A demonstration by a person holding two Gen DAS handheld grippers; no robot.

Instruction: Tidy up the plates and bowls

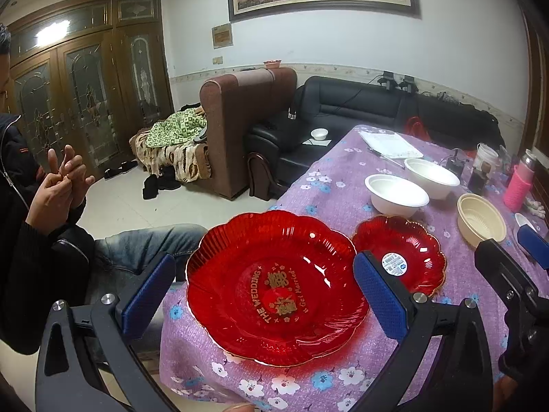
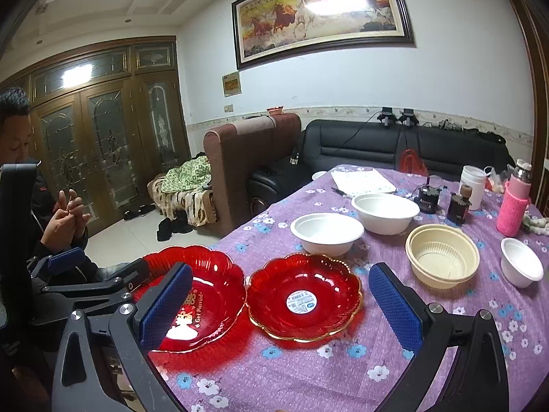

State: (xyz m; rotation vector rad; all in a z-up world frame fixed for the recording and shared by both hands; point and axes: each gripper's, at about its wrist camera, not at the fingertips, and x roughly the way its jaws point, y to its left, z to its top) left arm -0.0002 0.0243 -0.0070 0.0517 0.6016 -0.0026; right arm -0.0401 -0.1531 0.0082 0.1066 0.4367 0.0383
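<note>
A large red scalloped plate (image 1: 274, 288) (image 2: 206, 295) with gold lettering lies at the table's near left corner. Beside it on the right sits a smaller red plate (image 1: 401, 250) (image 2: 305, 298) with a round sticker. Behind them stand two white bowls (image 1: 396, 194) (image 2: 326, 233) (image 1: 432, 173) (image 2: 384, 213), a cream ribbed bowl (image 1: 480, 218) (image 2: 442, 255) and a small white bowl (image 2: 521, 262). My left gripper (image 1: 264, 305) hovers open over the large plate. My right gripper (image 2: 281, 312) is open above the smaller plate; it also shows at the right edge (image 1: 514, 274). Neither holds anything.
A purple flowered cloth (image 2: 343, 377) covers the table. At the far right stand a pink bottle (image 2: 514, 206), dark jars (image 2: 458, 206), a white cup (image 2: 473, 185) and papers (image 2: 363, 180). A seated person's hands (image 1: 61, 185) are at the left. Sofas (image 1: 360, 106) lie beyond.
</note>
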